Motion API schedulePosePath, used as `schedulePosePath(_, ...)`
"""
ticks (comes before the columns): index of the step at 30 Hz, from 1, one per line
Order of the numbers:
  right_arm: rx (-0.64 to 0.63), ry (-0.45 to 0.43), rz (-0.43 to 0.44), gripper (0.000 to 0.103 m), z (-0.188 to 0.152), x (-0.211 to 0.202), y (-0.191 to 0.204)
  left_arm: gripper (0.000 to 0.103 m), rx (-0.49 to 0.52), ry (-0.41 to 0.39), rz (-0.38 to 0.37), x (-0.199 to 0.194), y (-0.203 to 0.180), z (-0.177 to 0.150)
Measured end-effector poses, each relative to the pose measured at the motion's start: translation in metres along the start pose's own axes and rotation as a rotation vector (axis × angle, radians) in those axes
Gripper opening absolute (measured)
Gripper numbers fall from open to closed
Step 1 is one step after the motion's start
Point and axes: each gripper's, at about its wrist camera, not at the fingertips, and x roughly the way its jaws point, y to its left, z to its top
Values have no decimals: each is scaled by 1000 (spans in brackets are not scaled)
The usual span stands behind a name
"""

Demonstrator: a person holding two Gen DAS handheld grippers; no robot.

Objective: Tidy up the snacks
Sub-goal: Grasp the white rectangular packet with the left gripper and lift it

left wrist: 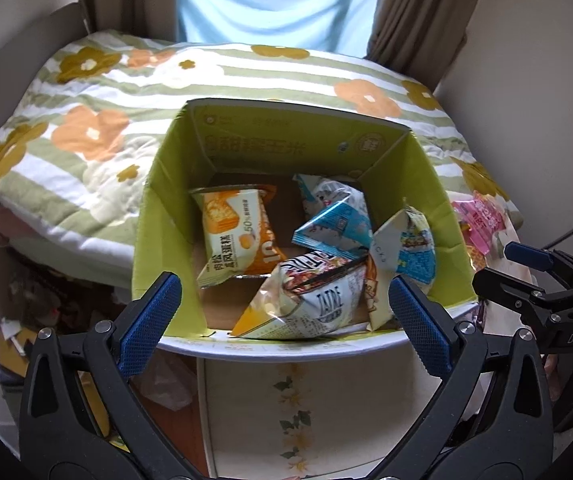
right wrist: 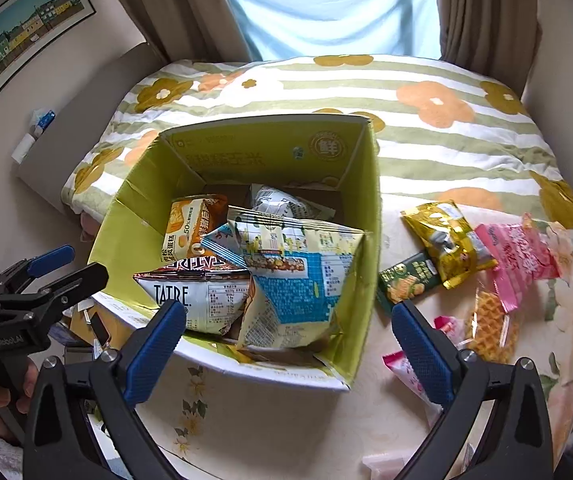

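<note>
Table (right wrist: 286, 432): one box (right wrist: 362, 280), five snack packets (right wrist: 298, 280) inside.

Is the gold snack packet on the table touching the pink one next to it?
Touching. In the right wrist view the gold packet has its right edge lying against the pink packet.

Two wrist fisheyes angled steeply down, perhaps close, sharing the box (left wrist: 442, 216).

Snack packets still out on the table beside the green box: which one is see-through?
The clear plastic packet with the golden waffle inside. The shiny gold foil pouch, dark green packet and pink wrapper beside it are all opaque.
</note>
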Motion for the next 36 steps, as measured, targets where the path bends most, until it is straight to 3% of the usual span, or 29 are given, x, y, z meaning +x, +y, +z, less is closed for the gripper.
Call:
schedulePosePath(14, -67, -127, -149, 103, -39, -84, -59, 103, 59, -23, -31, -21, -82, -27)
schedulePosePath(22, -165, -126, -127, 103, -79, -122, -120, 103, -28, 20, -11, -22, -159, -65)
schedulePosePath(30, -305, -98, -41, 103, -115, -141, -186, 103, -115, 79, 20, 0, -231, -112)
schedulePosePath(36, -375, 2, -2, 103, -135, -126, -219, 103, -183, 179, 27, 27, -259, -150)
